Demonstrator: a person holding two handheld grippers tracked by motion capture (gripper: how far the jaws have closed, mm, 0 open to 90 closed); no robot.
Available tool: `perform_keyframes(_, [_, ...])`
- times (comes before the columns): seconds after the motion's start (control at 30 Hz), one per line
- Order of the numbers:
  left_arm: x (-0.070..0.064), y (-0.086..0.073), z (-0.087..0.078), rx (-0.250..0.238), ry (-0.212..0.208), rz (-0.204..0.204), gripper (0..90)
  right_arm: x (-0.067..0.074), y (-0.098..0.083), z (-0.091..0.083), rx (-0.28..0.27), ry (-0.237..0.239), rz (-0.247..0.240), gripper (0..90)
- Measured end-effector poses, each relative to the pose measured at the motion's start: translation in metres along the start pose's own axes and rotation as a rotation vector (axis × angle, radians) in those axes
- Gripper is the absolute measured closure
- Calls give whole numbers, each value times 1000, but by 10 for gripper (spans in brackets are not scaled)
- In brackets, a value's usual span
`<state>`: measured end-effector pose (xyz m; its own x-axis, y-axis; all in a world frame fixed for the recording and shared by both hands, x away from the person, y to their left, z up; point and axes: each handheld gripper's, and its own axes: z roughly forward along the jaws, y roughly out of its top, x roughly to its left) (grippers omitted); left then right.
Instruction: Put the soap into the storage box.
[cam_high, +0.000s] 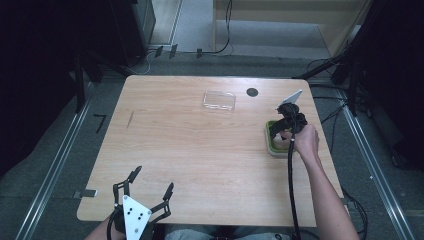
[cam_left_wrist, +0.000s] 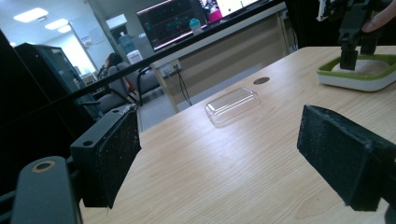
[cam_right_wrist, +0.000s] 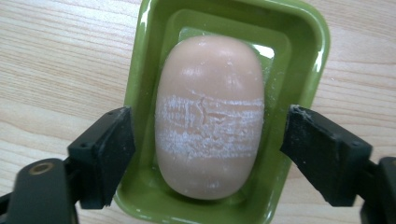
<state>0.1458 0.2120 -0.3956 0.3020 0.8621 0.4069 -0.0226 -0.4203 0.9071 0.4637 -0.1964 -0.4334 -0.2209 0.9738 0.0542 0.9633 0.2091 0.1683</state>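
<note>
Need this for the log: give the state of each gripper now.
Left gripper: open, holding nothing.
Right gripper: open, its jaws either side of the soap in the green dish.

The soap (cam_right_wrist: 209, 116) lies in the dish (cam_right_wrist: 299, 42) at the table's (cam_high: 200, 150) right edge; the lid (cam_high: 219, 100) lies behind, leftward.

The soap dish (cam_right_wrist: 299, 42) is cut off at the bottom edge, and in the high view the right gripper (cam_high: 286, 131) hides most of it.
</note>
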Motion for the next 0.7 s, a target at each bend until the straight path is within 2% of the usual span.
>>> perform_keyframes(0.1, [0, 0, -1, -2, 0, -3, 138, 0, -4, -5, -10, 5, -1, 146])
perform_keyframes(0.33, [0, 0, -1, -2, 0, 1, 138, 3, -18, -17, -32, 8, -46, 133])
perform_keyframes(0.7, [0, 0, -1, -2, 1, 0, 138, 17, -44, -38, -56, 14, -119, 123])
